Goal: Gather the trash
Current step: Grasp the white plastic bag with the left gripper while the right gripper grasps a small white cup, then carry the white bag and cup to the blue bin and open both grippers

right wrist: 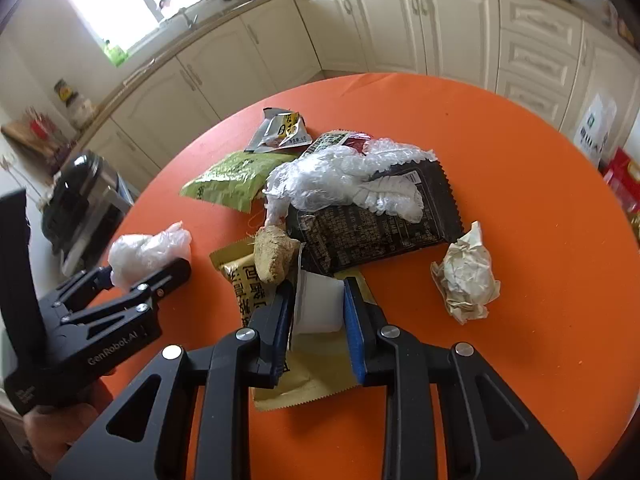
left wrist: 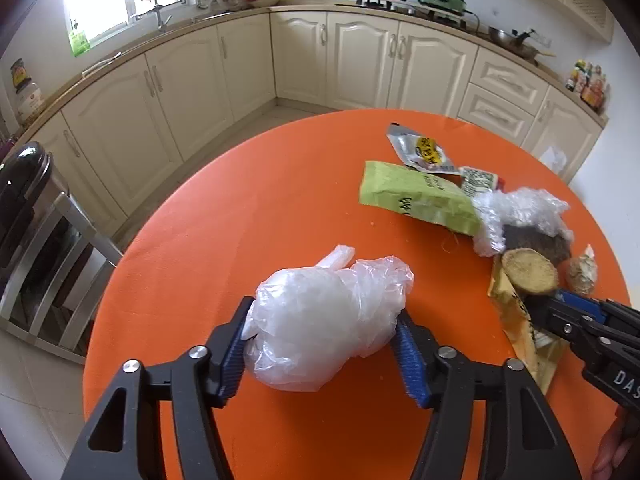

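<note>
The left gripper (left wrist: 320, 344) pinches a crumpled plastic bag (left wrist: 324, 316) over the orange table (left wrist: 240, 208); the flimsy film could slide from its fingers. The right gripper (right wrist: 318, 304) fingers clamp a white cup (right wrist: 320, 300) atop a yellow wrapper (right wrist: 316, 368), near a ginger piece (right wrist: 274, 254) that lifting could drag.

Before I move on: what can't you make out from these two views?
- Whether the left claw truly pinches the plastic bag: the bag hides the pads.
- White item in the right claw: fingers cover its sides.
- Brown wrapper: bubble wrap covers its top.
</note>
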Demonstrator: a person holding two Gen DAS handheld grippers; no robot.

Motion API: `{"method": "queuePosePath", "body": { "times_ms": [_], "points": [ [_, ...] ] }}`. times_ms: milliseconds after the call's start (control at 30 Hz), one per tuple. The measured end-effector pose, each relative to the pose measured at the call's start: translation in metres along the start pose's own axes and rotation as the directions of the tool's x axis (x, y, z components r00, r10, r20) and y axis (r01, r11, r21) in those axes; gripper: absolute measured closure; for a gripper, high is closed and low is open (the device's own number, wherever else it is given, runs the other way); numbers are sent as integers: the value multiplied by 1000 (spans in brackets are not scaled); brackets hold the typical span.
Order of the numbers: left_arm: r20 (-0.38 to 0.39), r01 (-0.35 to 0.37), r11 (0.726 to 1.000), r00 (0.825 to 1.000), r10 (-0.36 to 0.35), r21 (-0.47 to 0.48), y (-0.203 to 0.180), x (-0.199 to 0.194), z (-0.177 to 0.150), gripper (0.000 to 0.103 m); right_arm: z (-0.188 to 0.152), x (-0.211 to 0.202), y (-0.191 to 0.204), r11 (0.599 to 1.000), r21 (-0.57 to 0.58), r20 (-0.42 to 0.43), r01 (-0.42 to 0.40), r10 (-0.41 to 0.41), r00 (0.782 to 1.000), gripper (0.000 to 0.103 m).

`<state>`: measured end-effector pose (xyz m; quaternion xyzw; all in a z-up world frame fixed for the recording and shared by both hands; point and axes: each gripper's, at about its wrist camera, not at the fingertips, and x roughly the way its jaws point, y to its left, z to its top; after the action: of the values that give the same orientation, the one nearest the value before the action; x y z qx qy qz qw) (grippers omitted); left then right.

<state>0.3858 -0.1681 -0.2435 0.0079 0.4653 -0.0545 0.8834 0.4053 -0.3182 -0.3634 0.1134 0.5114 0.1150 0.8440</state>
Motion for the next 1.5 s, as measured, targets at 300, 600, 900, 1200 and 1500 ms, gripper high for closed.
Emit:
{"method": "queuePosePath", "body": {
  "times_ms": [300, 600, 900, 1200, 1500],
  "points": [
    [57, 59, 997, 997, -56, -41, 17, -12, 0, 51, -20, -38, -1, 1000, -12, 55, 3, -3, 998, 81],
    [103, 108, 994, 989, -107, -3, 3, -65, -40, 51, -49, -88, -1, 1000, -20, 110, -23, 25, 994, 81],
    [186, 184, 978, 962, -201, 102, -43, -132, -80, 51, -76, -168, -21, 1000, -3, 234, -24, 24, 972, 81],
    [225, 282, 920, 911, -346, 271, -129, -175, -100, 51, -109, -265, -108, 985, 150, 374, 80, -132, 918, 81],
    [161, 382, 829, 864, -477, 408, -204, -175, -106, 51, -147, -331, -191, 927, 325, 416, 186, -317, 852, 81]
  ]
}}
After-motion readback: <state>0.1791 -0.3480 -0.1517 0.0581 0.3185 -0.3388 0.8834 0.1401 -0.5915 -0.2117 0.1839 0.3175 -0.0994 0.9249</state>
